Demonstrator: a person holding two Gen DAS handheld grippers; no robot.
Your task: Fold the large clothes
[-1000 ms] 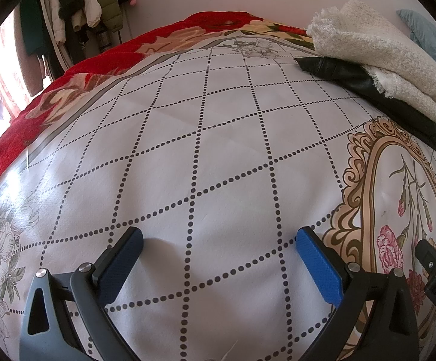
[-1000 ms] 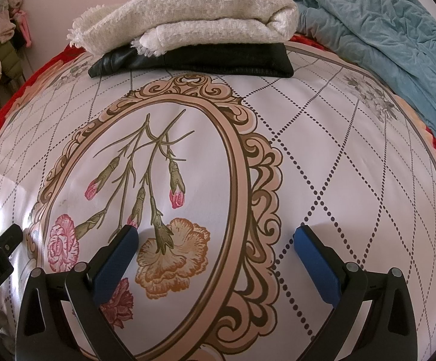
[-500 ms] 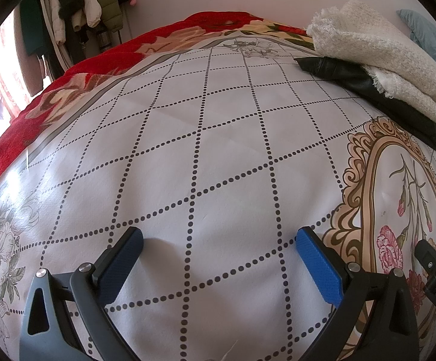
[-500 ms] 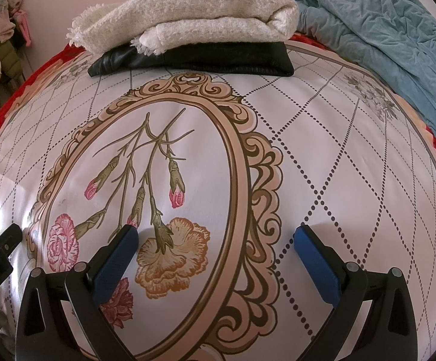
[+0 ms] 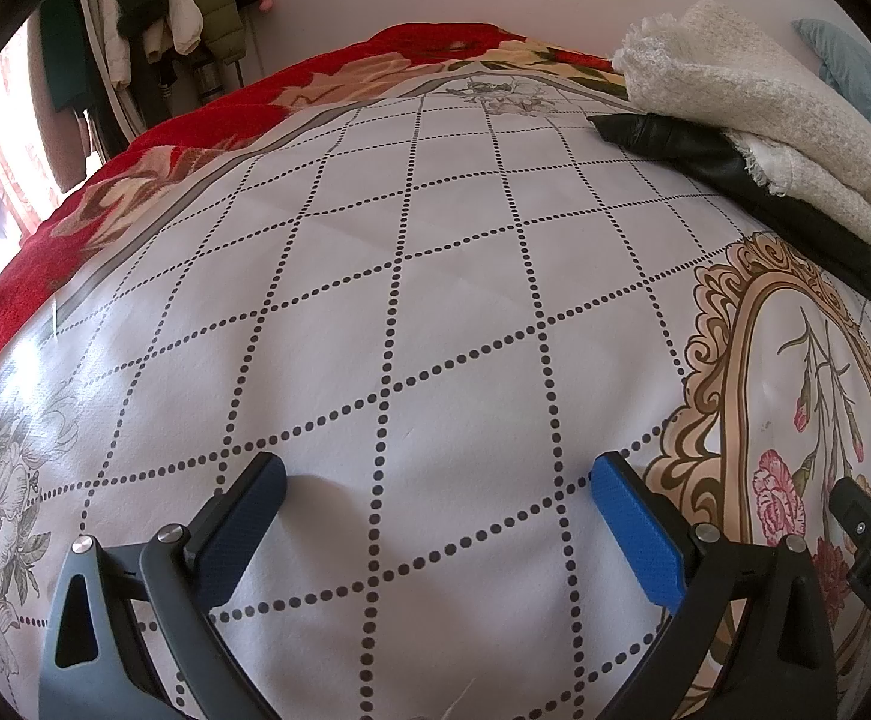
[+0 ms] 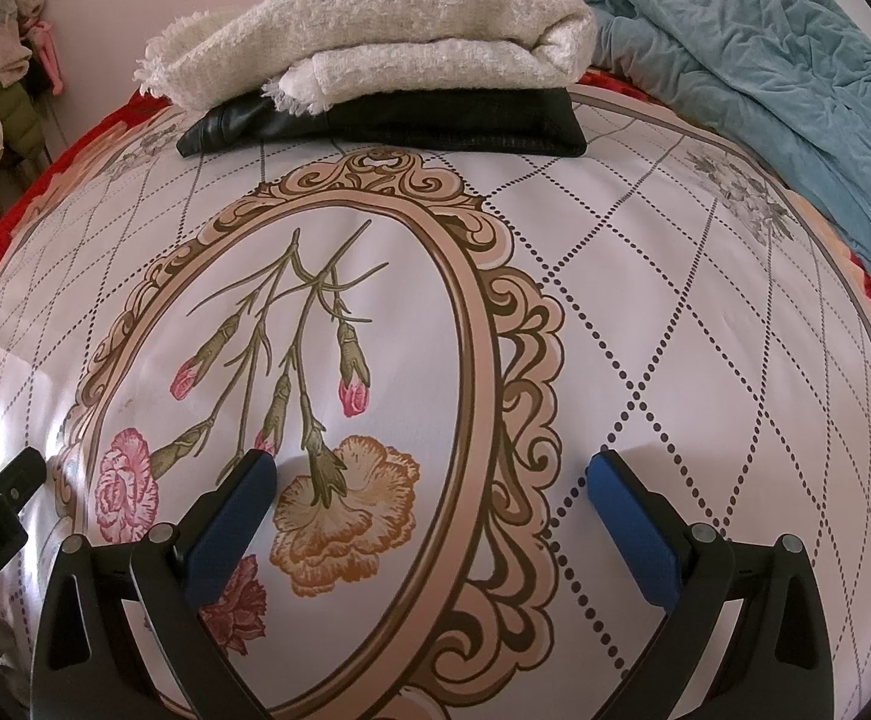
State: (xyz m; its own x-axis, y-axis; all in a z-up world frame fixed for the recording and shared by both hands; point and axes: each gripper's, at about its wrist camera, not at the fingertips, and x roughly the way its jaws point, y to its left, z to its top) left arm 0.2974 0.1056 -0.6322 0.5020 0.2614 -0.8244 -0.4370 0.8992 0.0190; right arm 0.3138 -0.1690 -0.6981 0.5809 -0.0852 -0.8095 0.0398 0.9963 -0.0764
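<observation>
White patterned sheet [image 6: 645, 252] covers the bed; far right lies a crumpled blue garment [image 6: 795, 90], beside a cream knit [image 6: 411, 42] folded on black leather [image 6: 435, 120]. Left gripper [image 5: 435, 480] and right gripper [image 6: 432, 471] hover, jaws wide, empty.

Home bedroom: bedspread [image 5: 411, 312], hanging coats [image 5: 153, 18].

Each gripper [image 5: 435, 474] [image 6: 432, 471] has blue textured pads [image 5: 636, 534], black arms and silver screws [image 5: 171, 534].
</observation>
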